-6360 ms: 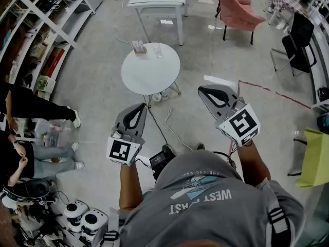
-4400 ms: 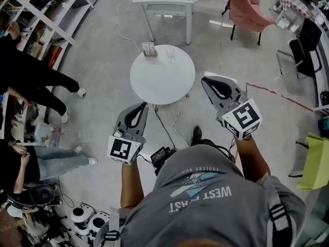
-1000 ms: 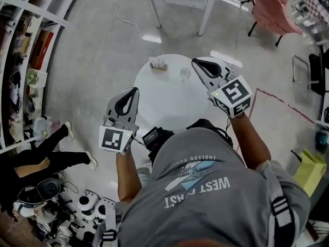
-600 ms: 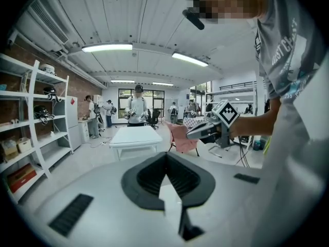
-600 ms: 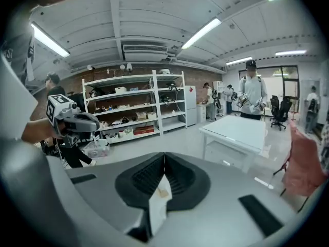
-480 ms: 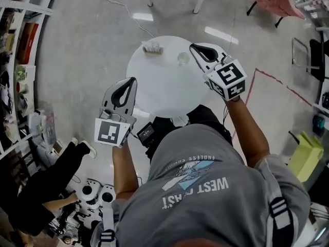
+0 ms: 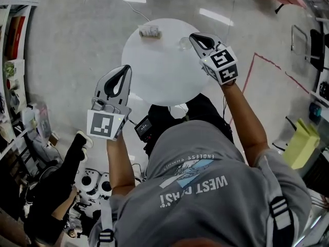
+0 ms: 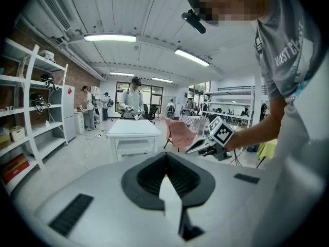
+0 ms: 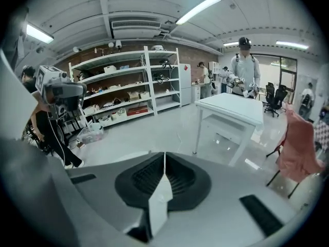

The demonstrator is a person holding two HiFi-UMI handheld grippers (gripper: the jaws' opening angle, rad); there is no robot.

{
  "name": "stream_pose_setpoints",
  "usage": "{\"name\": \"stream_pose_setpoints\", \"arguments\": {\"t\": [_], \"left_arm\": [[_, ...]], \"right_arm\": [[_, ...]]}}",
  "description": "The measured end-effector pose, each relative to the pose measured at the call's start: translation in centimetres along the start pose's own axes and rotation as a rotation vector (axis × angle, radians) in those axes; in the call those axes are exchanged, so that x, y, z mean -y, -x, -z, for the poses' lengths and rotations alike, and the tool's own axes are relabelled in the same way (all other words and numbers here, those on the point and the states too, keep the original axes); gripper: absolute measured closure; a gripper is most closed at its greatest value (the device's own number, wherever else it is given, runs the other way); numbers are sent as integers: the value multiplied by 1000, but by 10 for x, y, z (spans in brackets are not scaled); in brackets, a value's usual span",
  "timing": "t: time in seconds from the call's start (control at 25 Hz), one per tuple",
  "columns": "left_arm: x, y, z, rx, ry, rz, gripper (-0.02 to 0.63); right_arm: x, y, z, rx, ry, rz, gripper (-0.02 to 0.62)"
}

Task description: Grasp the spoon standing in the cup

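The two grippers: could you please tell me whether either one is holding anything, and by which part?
Nothing is held. The left gripper and the right gripper are both shut and empty; the cup stands on the round table.

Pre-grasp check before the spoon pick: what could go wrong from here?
1. Right gripper sits close beside the clear cup with jaws shut; pushing on like that could tip the cup.
2. Right gripper view shows only the room, not the cup, so aim is unchecked.
3. The spoon is too small to make out from the head view.
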State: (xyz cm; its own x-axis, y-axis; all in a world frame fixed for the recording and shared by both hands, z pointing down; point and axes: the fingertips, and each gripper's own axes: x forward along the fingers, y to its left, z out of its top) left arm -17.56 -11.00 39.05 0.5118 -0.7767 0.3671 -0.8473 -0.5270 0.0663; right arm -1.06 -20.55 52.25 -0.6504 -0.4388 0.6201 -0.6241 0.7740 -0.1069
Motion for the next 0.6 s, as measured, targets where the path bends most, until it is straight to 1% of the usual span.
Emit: {"name": "stream_pose_setpoints", "arguments": {"t": [0.2, 0.32, 0.4, 0.52, 0.6], "left_arm": [[-4, -7, 14, -15, -12, 7, 603], [0, -8, 21, -21, 0, 10, 601], [1, -12, 23, -28, 14, 4, 603], [-3, -13, 31, -51, 6, -3, 601], [-2, -14, 35, -42, 3, 9, 603]], "right_arm": [[10, -19, 39, -78, -10, 22, 591], [14, -28, 61, -124, -5, 23, 590], [18, -34, 71, -150, 7, 26, 589], [22, -44, 81, -179, 17, 33, 577], [23, -49, 86, -191, 18, 34, 560]]}}
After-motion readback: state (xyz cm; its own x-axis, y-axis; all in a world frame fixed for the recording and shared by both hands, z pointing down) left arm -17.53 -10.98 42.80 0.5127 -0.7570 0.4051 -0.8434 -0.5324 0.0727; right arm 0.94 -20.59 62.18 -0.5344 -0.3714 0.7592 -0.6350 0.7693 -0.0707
